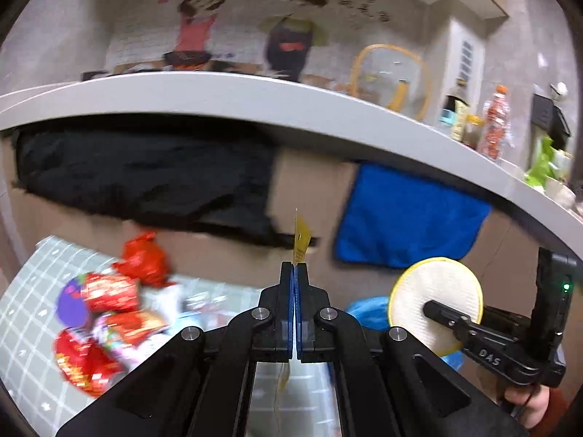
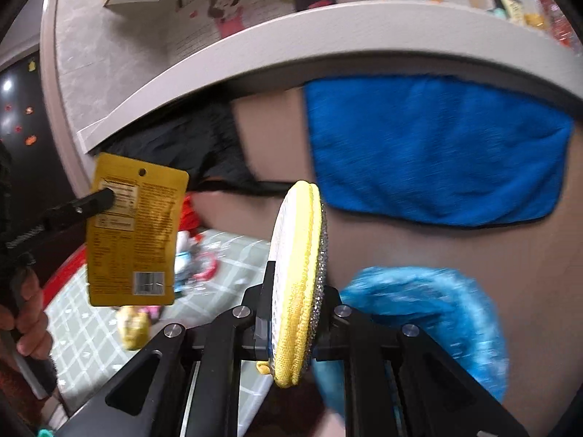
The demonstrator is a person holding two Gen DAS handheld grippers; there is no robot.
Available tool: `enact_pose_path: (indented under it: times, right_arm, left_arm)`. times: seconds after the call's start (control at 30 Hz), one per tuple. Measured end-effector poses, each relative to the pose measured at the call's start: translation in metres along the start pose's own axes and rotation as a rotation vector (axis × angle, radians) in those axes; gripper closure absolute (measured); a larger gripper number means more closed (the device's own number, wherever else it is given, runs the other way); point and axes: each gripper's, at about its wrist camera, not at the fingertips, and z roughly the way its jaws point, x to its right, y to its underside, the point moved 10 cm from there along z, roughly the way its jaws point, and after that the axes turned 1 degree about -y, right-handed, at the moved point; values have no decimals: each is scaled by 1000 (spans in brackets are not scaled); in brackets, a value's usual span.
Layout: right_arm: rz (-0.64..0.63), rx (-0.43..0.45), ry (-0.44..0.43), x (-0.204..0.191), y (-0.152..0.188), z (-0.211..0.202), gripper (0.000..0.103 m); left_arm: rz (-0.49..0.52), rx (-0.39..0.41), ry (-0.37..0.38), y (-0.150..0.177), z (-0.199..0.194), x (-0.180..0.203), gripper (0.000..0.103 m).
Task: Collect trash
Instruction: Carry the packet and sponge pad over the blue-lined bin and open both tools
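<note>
Pinched edge-on between left fingers (image 1: 294, 273): thin yellow packet (image 1: 301, 237), pressed flat, fingers fully together. Clamped upright between right fingers (image 2: 297, 287): round yellow scrub pad (image 2: 295, 276), silver mesh on its right face. Below, at left: checked mat (image 1: 22, 313) strewn with red wrappers (image 1: 109, 291). Ahead: curved grey tabletop (image 1: 255, 98) edge overhead, bottles (image 1: 493, 123) along it, cartoon mural behind. Under the edge: black cloth (image 1: 145, 178) and blue towel (image 1: 408, 215) hanging on a brown panel, blue plastic bag (image 2: 430, 313) low at right.
</note>
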Motion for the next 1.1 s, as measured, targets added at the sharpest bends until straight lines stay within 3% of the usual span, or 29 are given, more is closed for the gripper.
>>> enact_pose_path:
  times: [0.1, 0.4, 0.63, 0.97, 1.0, 1.03, 1.1]
  right_arm:
    - [14, 23, 59, 34, -3, -13, 90]
    - [86, 0, 170, 121, 15, -25, 90]
    - [137, -54, 185, 153, 38, -8, 90]
    - [204, -130, 173, 170, 72, 27, 87]
    - [209, -137, 174, 171, 74, 29, 84]
    - [215, -141, 178, 172, 76, 30, 81]
    - [221, -137, 187, 174, 79, 30, 66]
  left_arm:
    - [24, -11, 42, 4, 18, 36, 103]
    - [88, -176, 134, 63, 100, 120, 103]
    - [81, -291, 162, 104, 147, 139, 103]
    - [63, -324, 160, 120, 173, 130, 100]
    - [64, -328, 158, 120, 175, 129, 96]
    - [67, -331, 151, 121, 175, 127, 86]
    - [58, -330, 142, 119, 176, 122, 66]
